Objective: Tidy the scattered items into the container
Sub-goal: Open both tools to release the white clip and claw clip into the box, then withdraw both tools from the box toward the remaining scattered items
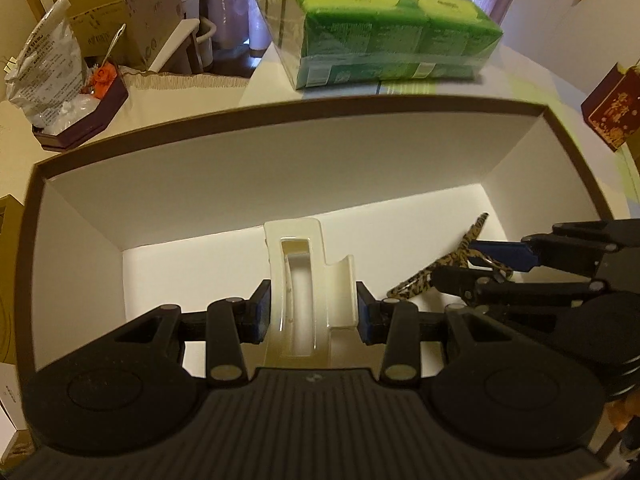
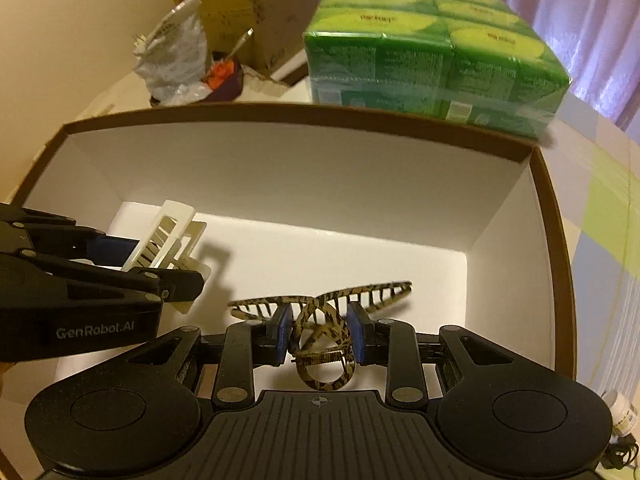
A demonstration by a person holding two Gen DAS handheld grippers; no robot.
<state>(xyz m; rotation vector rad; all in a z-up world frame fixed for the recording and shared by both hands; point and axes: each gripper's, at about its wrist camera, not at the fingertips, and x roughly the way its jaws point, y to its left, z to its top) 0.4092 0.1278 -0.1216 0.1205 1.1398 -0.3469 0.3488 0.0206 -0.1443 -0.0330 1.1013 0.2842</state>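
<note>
A brown-rimmed box (image 1: pixel 304 106) with a white inside fills both views, its far rim (image 2: pixel 280 114) running across. My left gripper (image 1: pixel 312 310) is shut on a cream hair claw clip (image 1: pixel 304 280), held inside the box above its floor. To its right, my right gripper (image 1: pixel 486 268) holds a leopard-print hair claw clip (image 1: pixel 460 256). In the right wrist view, my right gripper (image 2: pixel 318 334) is shut on the leopard clip (image 2: pixel 320 320), its teeth spread wide. The left gripper (image 2: pixel 160 268) with the cream clip (image 2: pixel 168 236) comes in from the left.
A green shrink-wrapped pack of tissue boxes (image 1: pixel 380 28) stands just behind the box. At the back left are a crumpled silver bag (image 1: pixel 44 68), a dark tray (image 1: pixel 84 128) with orange bits, and cardboard cartons (image 1: pixel 120 12). A red box (image 1: pixel 612 108) stands at right. A small white bottle (image 2: pixel 620 412) lies outside the box.
</note>
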